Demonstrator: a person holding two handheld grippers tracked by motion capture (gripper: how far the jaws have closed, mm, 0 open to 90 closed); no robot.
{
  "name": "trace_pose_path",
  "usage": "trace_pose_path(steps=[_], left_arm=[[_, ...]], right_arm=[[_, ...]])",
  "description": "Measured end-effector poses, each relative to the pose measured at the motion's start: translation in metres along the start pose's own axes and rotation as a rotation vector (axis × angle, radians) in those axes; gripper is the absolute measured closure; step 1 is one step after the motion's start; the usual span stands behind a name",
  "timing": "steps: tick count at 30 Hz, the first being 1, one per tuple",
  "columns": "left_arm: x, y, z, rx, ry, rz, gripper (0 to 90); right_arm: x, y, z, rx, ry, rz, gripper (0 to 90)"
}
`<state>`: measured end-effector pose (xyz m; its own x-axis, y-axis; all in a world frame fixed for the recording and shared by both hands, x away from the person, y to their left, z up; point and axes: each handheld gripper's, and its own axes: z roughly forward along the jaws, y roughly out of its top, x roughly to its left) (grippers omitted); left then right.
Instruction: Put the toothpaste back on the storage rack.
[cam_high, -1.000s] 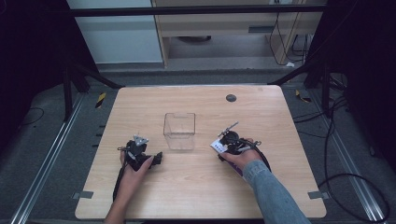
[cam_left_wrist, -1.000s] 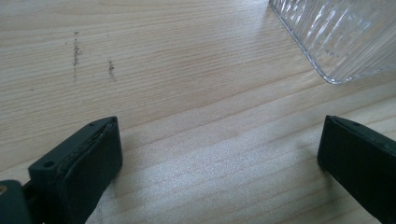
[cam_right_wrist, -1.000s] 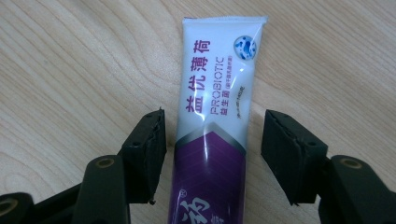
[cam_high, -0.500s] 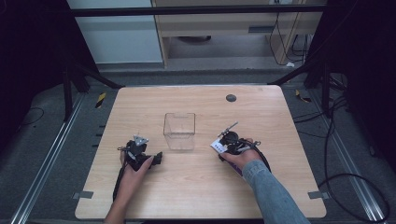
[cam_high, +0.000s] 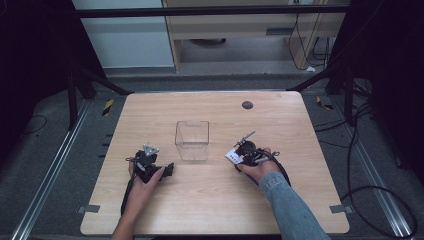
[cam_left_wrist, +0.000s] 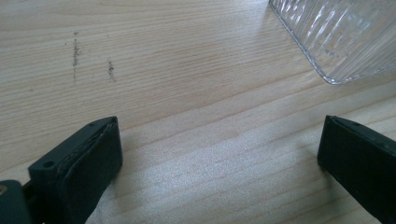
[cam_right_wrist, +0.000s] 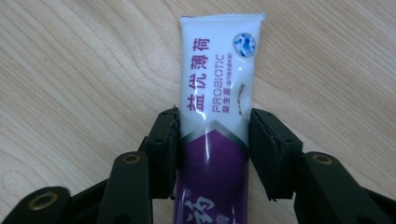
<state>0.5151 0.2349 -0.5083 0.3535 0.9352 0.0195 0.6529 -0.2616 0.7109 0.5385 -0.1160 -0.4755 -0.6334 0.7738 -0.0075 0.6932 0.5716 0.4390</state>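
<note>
A person sits at a light wooden table (cam_high: 215, 210) and holds a gripper in each hand.

The right gripper (cam_right_wrist: 212, 135) lies low on the table, to the right of a clear box (cam_high: 192, 140). Between its two black jaws is a toothpaste tube (cam_right_wrist: 217, 93). The tube is white at the far end and purple near the gripper, with purple writing along it. It lies flat on the wood and points straight away from the gripper. The jaws have just been closing in on the tube. Both pads now sit against its sides, the left one tight and the right one right at its edge. It looks like a grip, though how hard they press is hard to tell. From above, the white end of the tube pokes out toward the box.

The left gripper (cam_high: 148, 161) rests on the table to the left of the box, a little nearer the person. Its jaws stand wide apart, with only bare wood between them. A ribbed corner of the box shows just ahead of them.

The box stands upright between the two grippers, apart from both.
</note>
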Motion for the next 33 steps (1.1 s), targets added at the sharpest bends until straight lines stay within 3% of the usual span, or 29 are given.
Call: trace_pose_path(steps=[19,22,33], left_arm=[[0.0012,0.0018,0.0019,-0.001,-0.005,0.005,0.0],[0.0013,0.0016,0.0017,-0.001,-0.006,0.005,0.0],[0.0016,0.0007,0.0006,0.002,-0.01,0.011,0.0]], right_arm=[[-0.0016,0.0006,-0.0005,0.003,-0.003,0.007,62.2],[-0.0013,-0.0004,-0.0011,-0.007,-0.006,0.04,64.3],[0.0043,0.0026,-0.0017,0.014,-0.042,0.009,69.1]])
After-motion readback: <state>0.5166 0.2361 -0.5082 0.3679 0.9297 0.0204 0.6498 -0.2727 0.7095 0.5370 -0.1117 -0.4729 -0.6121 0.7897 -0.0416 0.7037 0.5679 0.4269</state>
